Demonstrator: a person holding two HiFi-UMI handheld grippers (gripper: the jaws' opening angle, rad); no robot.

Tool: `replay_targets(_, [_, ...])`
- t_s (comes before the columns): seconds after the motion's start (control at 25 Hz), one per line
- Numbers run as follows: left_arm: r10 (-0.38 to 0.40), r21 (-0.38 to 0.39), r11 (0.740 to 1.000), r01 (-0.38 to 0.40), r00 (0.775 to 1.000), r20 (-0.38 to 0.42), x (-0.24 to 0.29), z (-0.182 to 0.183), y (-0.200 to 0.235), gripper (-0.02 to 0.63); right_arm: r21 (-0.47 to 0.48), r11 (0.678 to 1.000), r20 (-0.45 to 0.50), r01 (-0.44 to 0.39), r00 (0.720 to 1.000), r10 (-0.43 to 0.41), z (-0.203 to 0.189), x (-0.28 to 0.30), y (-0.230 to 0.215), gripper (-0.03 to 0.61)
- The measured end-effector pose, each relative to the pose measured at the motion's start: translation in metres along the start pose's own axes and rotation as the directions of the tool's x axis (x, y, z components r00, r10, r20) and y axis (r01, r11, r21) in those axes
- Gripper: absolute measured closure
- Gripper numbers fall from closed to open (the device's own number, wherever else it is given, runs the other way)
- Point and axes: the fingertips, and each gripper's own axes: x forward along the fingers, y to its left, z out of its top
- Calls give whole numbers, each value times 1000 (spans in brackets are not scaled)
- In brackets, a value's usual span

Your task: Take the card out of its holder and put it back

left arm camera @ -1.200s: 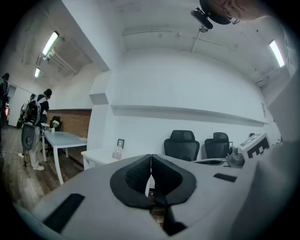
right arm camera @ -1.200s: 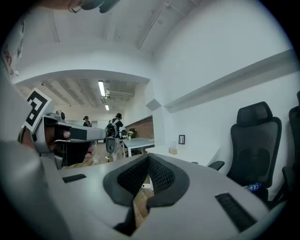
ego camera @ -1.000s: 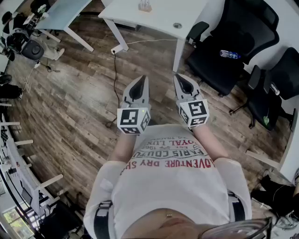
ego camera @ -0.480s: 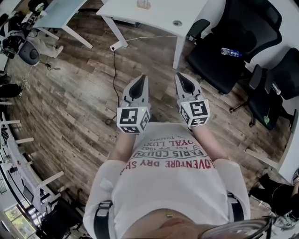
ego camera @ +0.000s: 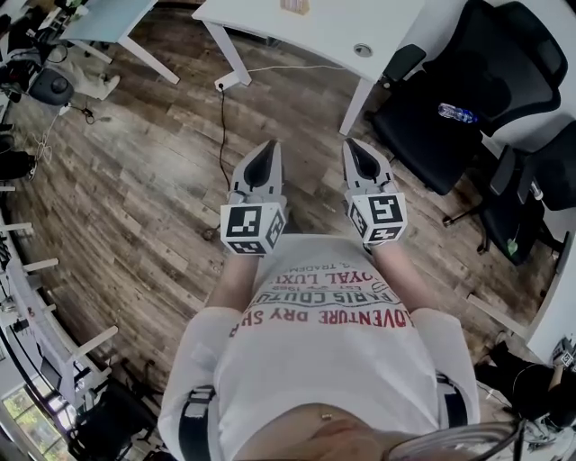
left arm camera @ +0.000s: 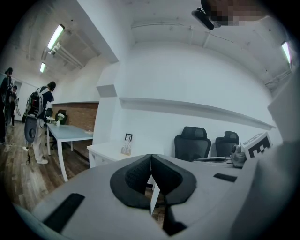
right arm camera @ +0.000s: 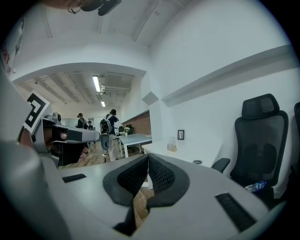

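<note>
the far white table [ego camera: 315,31] sits further right than before; my left gripper [ego camera: 268,149] and right gripper [ego camera: 353,147] both have jaws together, empty.

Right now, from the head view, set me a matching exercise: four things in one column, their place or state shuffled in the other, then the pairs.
1. table
2. water bottle
3. right gripper
4. cable

A. lies on the black chair
B. trails over the wood floor
C. jaws together, empty
D. white, at the top edge

Pairs: 1-D, 2-A, 3-C, 4-B.
</note>
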Motion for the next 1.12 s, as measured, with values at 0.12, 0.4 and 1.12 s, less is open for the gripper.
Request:
replay_targets(0.12, [-5,-13,1000,5,1000,-3,19,7,33,589,6,1000,-19,14,1000,-14,1,36,4,552])
replay_targets(0.4, [-45,-22,999,45,999,-12,74,30,119,589,15,999,-58,44,997,-43,9,136,23,552])
replay_targets(1.12, [-137,-73,988,136,990,-13,187,68,276,589,11,993,-79,113,991,-112,52,321,36,552])
